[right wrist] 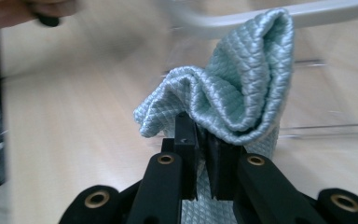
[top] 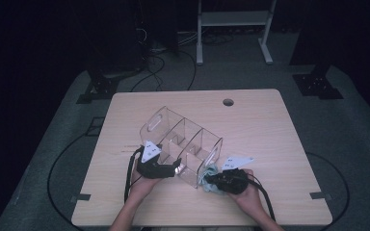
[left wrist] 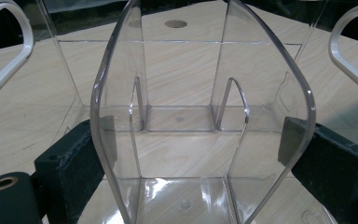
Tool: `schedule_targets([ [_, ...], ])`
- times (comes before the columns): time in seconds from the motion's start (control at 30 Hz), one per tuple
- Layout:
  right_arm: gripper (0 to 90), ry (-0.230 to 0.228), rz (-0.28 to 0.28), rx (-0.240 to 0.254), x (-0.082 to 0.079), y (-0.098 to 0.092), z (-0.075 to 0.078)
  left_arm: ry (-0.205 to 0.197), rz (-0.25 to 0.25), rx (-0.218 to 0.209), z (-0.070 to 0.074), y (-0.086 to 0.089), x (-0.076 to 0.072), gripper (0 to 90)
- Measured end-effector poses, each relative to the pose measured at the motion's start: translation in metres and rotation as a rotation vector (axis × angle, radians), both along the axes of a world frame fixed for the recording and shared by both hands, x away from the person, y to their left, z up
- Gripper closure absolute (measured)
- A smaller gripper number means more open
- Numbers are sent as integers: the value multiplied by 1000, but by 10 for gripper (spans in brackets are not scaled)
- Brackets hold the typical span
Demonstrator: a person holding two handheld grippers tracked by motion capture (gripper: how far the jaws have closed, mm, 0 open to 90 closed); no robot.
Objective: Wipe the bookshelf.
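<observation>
A clear plastic organizer (top: 183,137) with several compartments lies at an angle on the middle of the wooden table (top: 260,130). My left gripper (top: 176,166) grips its near end. In the left gripper view the black pads (left wrist: 105,135) press on both sides of the organizer's (left wrist: 186,116) curved end wall, so the left gripper (left wrist: 198,140) is shut on it. My right gripper (top: 209,179) sits just right of the organizer's near corner, shut on a pale blue-green quilted cloth (top: 211,171). The cloth (right wrist: 242,88) bunches up above the closed jaws of the right gripper (right wrist: 204,135).
A round cable hole (top: 228,102) sits near the table's far edge. Cables trail from both grippers over the near edge and across the floor. A white-framed stand (top: 231,19) is beyond the table. The other hand (right wrist: 28,9) shows at the top left of the right gripper view.
</observation>
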State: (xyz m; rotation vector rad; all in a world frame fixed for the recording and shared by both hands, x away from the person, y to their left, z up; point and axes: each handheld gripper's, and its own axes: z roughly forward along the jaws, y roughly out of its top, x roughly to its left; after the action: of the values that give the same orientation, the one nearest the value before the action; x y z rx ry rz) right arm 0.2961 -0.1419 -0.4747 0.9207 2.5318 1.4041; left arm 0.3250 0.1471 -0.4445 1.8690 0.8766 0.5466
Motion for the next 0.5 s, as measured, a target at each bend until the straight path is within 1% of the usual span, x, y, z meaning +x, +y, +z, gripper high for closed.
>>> schedule_targets([
  [0.03, 833, 5, 18, 10, -3, 3, 0, 0, 2, -1, 0, 0, 0, 74],
  [0.07, 834, 6, 39, 8, -7, 6, 0, 0, 3, 0, 0, 0, 0, 74],
  [0.13, 836, -23, 55, -16, -12, 11, 0, 1, 2, 0, 0, 0, 0, 75],
  [0.17, 837, -19, 60, -12, -10, 9, 0, 0, 2, -1, 0, 0, 0, 75],
  [0.2, 837, -13, 54, -9, -8, 8, -2, 0, 3, 0, 0, 0, 0, 77],
  [0.27, 837, -3, 22, -19, -2, 4, -7, -1, 3, 0, 0, 0, 0, 77],
  [0.33, 838, 8, 12, -26, 1, 3, -12, -2, 4, 1, 0, 0, 0, 76],
  [0.4, 837, 8, 17, -37, -2, 6, -14, -2, 6, 0, 0, 0, 0, 76],
  [0.5, 837, 14, 42, -47, -7, 12, -17, -2, 10, -4, 0, 0, 0, 76],
])
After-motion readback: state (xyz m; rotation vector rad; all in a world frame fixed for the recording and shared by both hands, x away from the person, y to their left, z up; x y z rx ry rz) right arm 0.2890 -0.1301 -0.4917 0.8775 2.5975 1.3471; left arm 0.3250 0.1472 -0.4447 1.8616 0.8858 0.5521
